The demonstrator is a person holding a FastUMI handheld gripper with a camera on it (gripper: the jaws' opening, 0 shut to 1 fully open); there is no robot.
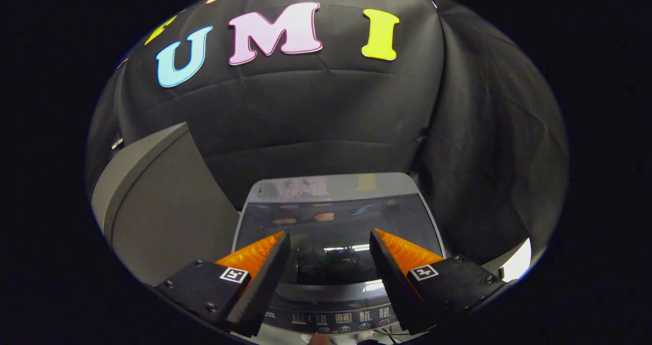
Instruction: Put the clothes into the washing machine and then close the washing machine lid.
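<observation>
A grey top-loading washing machine (331,184) stands just ahead of and below my fingers. Its dark glass lid (331,222) lies flat and shut over the tub, with dim shapes and reflections showing through the glass. My gripper (330,238) hangs above the lid's near part, open, with nothing between its fingers. The control panel (336,318) with small displays and buttons runs along the near edge, below the fingers.
A tall grey appliance or cabinet (163,207) stands close on the left of the machine. Black cloth walls the booth behind and to the right. A bright white surface (517,263) shows beyond the right finger.
</observation>
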